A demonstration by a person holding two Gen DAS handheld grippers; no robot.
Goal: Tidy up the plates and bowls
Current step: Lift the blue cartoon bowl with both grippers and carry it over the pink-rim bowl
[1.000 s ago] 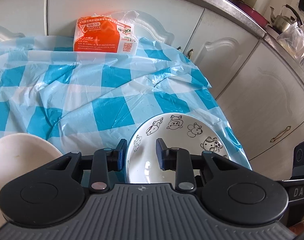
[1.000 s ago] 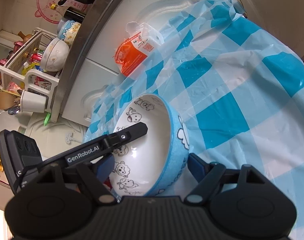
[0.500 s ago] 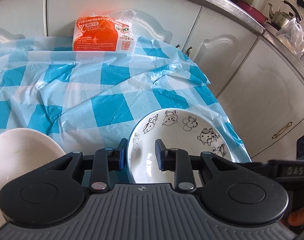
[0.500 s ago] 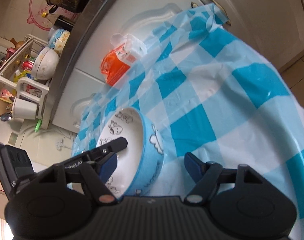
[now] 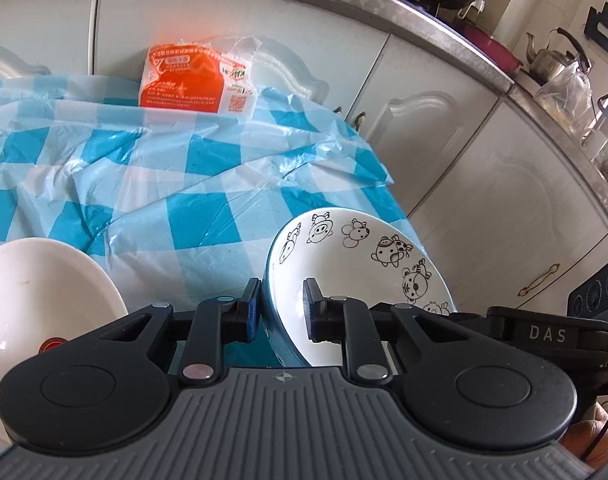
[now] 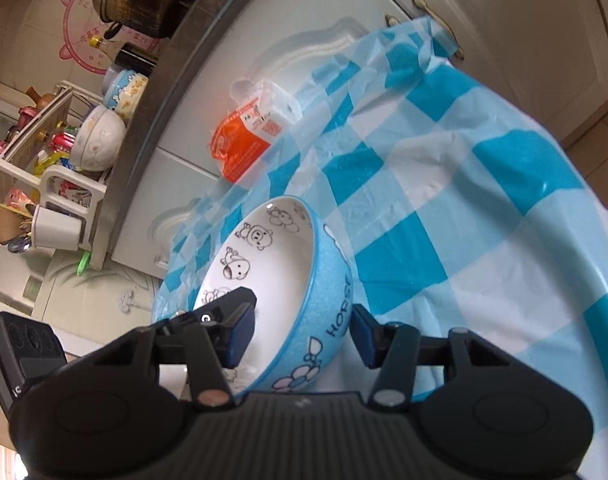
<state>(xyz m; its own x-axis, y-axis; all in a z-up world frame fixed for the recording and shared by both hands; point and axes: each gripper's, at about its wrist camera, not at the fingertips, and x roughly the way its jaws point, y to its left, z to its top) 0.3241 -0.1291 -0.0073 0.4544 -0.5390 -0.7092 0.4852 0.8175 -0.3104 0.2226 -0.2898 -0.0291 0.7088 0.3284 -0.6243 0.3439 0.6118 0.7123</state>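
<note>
Straddling the near rim of the cartoon bowl [image 5: 356,276], the left gripper [image 5: 281,312] is clenching on it — one pad outside the blue wall, one inside on the white glaze, and the jaws have just been closing with that rim between them. The bowl is sitting tilted at the right-hand edge of the desk [image 5: 191,216], over the blue-checked plastic cloth, with a plain white plate [image 5: 35,292] just beside on the left. It is looking like glazed ceramic: stiff, fairly heavy, slick, and likely to chip if it drops, so the rim is the sensible place to pinch. Writing here: "DAS" on the black bar at right, and an orange packet [image 5: 183,80] against the cabinets whose print is too small to read.

Switching to the right wrist view, the right gripper [image 6: 299,336] is taking the same bowl [image 6: 271,272] on another part of its rim — its jaws have just been closing too, and the pads are now bracketing the thick blue wall, the left one appearing to press the inside, the right one sitting against the outside. Two grips on one slippery rim are looking wise for a heavy dish. "HORSE" is partly showing on the blue outside, beside painted flowers.
</note>
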